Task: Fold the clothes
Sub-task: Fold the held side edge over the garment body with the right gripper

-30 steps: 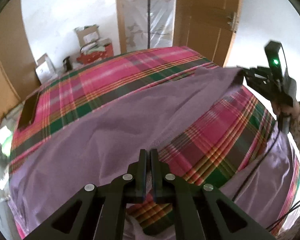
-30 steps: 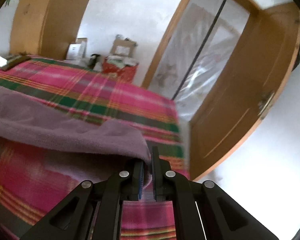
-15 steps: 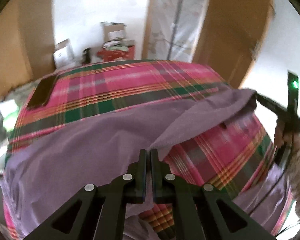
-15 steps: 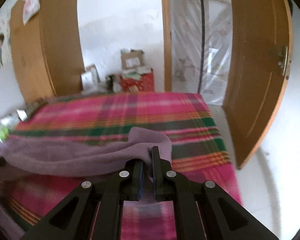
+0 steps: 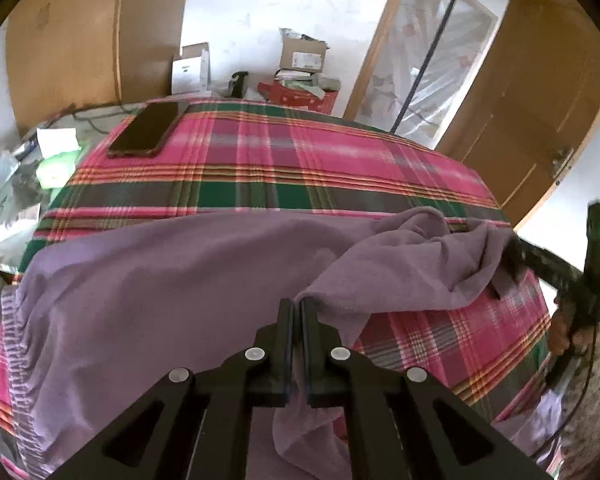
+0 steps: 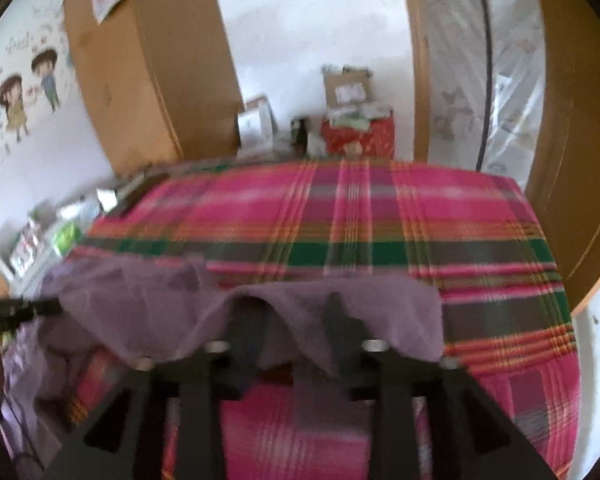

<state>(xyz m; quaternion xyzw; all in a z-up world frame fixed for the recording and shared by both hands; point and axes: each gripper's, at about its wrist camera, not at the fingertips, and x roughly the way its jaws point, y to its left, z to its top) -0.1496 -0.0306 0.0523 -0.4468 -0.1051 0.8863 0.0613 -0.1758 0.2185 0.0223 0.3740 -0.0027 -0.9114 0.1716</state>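
Folding the purple cloth (image 5: 188, 280) over the plaid bed (image 5: 300, 168), the left gripper (image 5: 295, 312) pinches its edge tight while the right gripper (image 6: 296, 320) (fingers apart, cloth draped over them) should next slide away and smooth.

A soft purple garment (image 5: 172, 292) of fleecy cloth is lying spread over the near half of a pink-and-green plaid bedcover (image 5: 284, 168), its far edge running straight across. Its right part is bunching into loose folds (image 5: 428, 264) lifted off the cover, while a near flap is hanging down over the bed's near edge.
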